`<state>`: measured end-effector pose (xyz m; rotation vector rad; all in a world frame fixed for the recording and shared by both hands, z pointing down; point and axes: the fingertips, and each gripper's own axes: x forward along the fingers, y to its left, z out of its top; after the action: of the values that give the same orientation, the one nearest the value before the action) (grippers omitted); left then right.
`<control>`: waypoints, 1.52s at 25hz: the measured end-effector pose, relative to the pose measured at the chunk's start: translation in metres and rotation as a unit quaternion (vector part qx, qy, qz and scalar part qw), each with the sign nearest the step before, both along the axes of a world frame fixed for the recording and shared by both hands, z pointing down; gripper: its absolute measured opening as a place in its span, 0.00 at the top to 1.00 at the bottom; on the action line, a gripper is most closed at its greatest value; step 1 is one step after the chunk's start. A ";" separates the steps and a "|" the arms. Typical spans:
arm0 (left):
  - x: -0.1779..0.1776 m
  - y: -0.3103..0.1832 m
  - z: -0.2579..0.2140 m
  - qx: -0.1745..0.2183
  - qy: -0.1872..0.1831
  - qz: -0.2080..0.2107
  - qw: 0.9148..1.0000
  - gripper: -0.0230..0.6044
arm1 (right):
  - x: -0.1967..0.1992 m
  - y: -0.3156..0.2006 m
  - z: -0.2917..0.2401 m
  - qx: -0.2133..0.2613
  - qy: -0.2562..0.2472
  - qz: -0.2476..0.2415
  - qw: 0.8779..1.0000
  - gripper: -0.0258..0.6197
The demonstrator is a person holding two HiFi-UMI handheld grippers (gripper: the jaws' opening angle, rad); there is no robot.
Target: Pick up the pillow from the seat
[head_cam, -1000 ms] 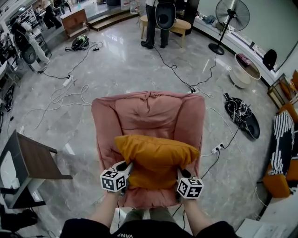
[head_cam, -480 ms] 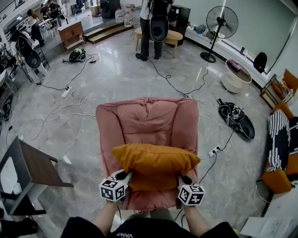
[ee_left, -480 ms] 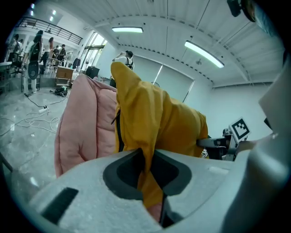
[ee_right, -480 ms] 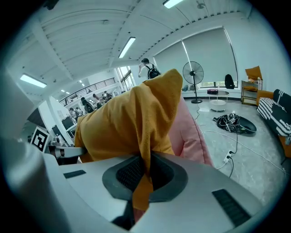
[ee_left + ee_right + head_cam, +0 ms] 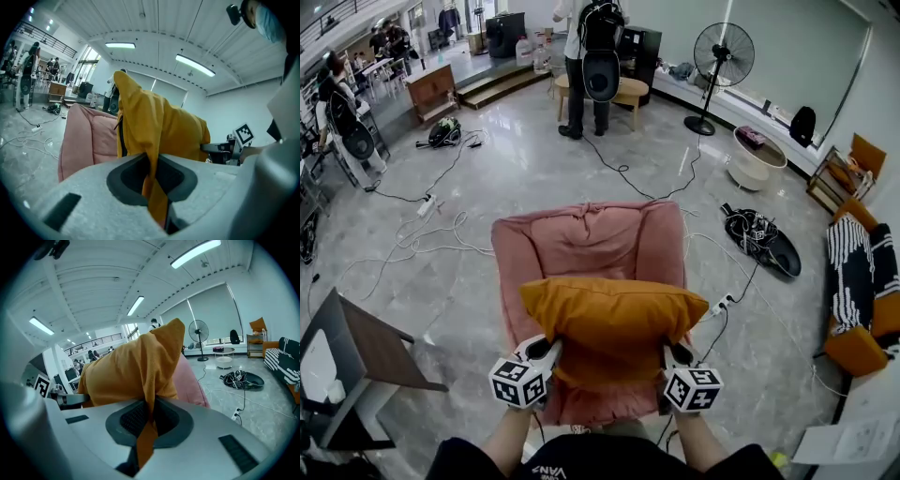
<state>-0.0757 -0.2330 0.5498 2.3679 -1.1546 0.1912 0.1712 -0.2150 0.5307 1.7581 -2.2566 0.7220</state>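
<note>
The left gripper (image 5: 549, 347) and right gripper (image 5: 674, 353) are each clamped tight on pinched fabric at a near corner of the mustard pillow (image 5: 614, 314). The pillow hangs between them above the seat of the pink armchair (image 5: 581, 239), whose padded sides flank it. A white power strip (image 5: 719, 305) lies just right of the chair, a black tray of tangled cables (image 5: 761, 239) lies beyond it, and a dark side table (image 5: 375, 337) stands to the left.

Glossy grey floor (image 5: 525, 159) under pink armchair (image 5: 586, 246) and standing fan (image 5: 724, 54).
</note>
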 end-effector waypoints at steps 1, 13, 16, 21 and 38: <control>-0.002 0.000 -0.010 0.011 0.003 -0.001 1.000 0.89 | -0.002 0.001 -0.011 0.013 -0.001 -0.001 1.000 0.93; -0.021 0.003 -0.137 0.153 0.021 0.010 0.988 0.89 | -0.019 0.012 -0.136 0.156 -0.020 -0.003 0.988 0.93; -0.025 0.005 -0.163 0.181 0.023 0.009 0.983 0.89 | -0.022 0.016 -0.158 0.181 -0.025 -0.006 0.983 0.92; -0.035 0.012 -0.197 0.217 0.025 0.000 0.976 0.89 | -0.029 0.021 -0.188 0.214 -0.031 -0.015 0.976 0.92; -0.092 0.030 -0.240 0.265 -0.001 -0.074 0.961 0.89 | -0.083 0.006 -0.229 0.252 -0.052 -0.084 0.963 0.93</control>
<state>-0.1678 -0.2033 0.3097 2.7096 -1.5270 -0.1950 0.0882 -0.2089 0.3013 1.7134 -2.8052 0.2168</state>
